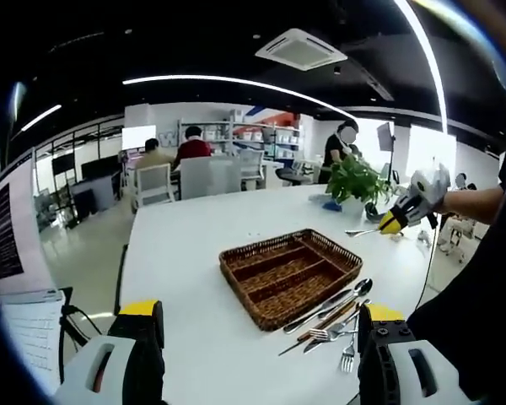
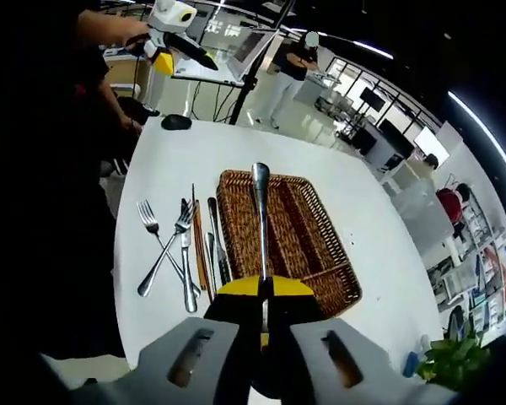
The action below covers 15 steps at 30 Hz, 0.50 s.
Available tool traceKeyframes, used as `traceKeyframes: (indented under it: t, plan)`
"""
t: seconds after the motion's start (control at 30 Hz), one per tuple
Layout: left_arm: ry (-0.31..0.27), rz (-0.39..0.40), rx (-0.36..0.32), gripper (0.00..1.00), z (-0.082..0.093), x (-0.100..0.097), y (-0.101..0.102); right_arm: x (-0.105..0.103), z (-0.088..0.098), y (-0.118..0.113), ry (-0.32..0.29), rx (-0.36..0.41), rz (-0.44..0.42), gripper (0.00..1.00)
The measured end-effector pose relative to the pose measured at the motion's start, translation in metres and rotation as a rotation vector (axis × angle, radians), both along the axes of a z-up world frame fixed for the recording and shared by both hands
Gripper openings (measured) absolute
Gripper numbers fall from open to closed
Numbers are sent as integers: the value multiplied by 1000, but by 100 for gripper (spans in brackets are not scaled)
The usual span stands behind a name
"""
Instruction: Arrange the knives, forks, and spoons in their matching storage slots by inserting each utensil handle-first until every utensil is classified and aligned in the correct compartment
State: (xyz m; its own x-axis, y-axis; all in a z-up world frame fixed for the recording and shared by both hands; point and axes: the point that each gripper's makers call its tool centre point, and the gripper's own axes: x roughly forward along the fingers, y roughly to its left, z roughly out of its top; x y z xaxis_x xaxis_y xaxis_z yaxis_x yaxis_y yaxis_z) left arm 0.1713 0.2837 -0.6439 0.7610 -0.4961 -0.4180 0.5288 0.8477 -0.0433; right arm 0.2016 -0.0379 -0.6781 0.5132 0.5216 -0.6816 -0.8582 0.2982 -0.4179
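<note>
Two claws share the work. The right claw [image 2: 264, 314] is clamped on a spoon [image 2: 261, 221], gripped at the handle end with the bowl pointing away, so the utensil hangs lengthwise above the wicker tray [image 2: 320, 245], in line with its long compartments. The tray's slots look empty in the left gripper view (no utensil sorted yet). The remaining forks [image 2: 156, 240], knives [image 2: 216, 245] and other pieces lie loose on the white surface [image 2: 363, 194] just beside the tray, near for the next pick. The left claw [image 1: 257, 342] stands wide apart, holding nothing, well back from the tray, leaving the right claw room to work.
</note>
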Motion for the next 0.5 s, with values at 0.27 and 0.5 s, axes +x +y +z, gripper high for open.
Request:
traceKeyframes:
  t: [0.27, 0.5]
  plan:
    - [13, -29, -12, 100, -3, -1, -6, -3, 12, 5, -19, -15, 13, 0]
    - [17, -72, -8, 100, -7, -6, -11, -3, 14, 8, -44, -46, 24, 0]
